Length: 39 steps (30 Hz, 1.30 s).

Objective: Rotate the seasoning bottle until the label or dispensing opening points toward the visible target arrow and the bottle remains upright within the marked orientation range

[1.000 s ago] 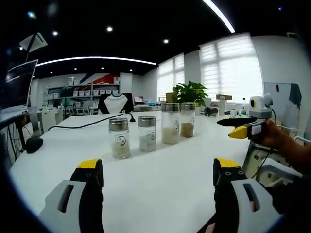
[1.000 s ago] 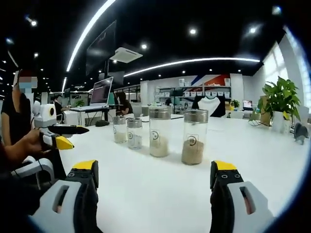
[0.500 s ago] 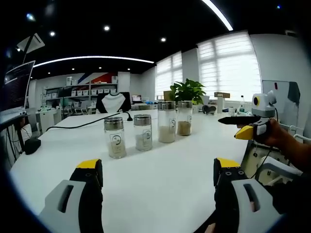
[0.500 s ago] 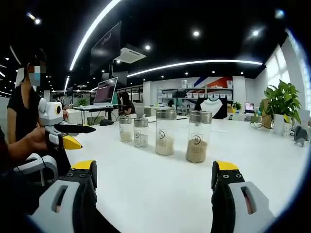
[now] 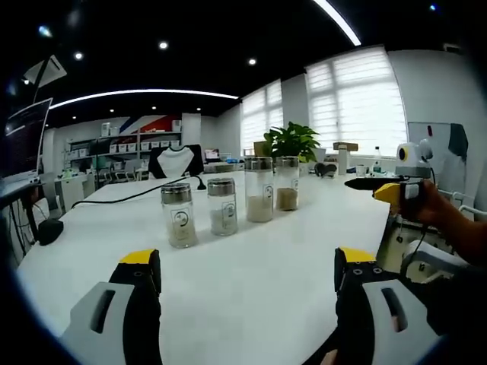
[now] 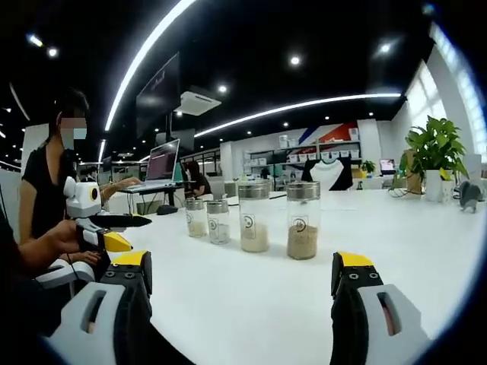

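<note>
A row of glass seasoning bottles with metal caps stands upright on the white table. In the left gripper view the nearest short bottle sits left, a second short bottle beside it, then two tall ones. In the right gripper view the tall brown-filled bottle is nearest, with a tall pale one next to it. My left gripper is open, well short of the bottles. My right gripper is open too. The right gripper also appears at the right of the left gripper view.
A potted plant stands behind the row. A black cable runs across the far table to a dark mouse. A person sits at the left in the right gripper view, holding the left gripper. Laptop behind.
Both views have drifted slightly; the bottles now sit a little lower and nearer the centre. The other gripper has shifted a little in each view. Both stay open and hold nothing.
</note>
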Each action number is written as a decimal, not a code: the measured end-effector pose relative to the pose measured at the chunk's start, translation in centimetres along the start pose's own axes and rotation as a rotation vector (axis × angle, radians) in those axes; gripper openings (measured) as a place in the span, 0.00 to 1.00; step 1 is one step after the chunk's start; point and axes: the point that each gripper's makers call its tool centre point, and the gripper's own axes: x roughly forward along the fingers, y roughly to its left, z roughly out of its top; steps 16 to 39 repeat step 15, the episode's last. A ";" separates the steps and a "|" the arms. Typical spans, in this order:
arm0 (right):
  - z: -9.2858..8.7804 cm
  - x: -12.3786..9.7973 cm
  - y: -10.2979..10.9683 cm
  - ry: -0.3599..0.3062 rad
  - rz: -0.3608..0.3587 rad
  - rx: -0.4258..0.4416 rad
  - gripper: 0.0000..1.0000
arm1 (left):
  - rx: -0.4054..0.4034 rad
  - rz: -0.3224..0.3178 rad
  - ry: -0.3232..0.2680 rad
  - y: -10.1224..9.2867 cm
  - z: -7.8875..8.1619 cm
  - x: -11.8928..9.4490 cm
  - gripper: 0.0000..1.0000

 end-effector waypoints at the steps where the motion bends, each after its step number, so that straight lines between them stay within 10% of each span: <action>1: -0.1 -0.1 0.0 0.003 -0.001 -0.008 0.99 | 0.001 -0.002 0.000 -0.1 0.0 0.0 1.00; 39: -0.4 0.0 0.6 0.011 0.009 0.001 0.99 | 0.017 -0.010 -0.012 0.2 0.4 -0.3 1.00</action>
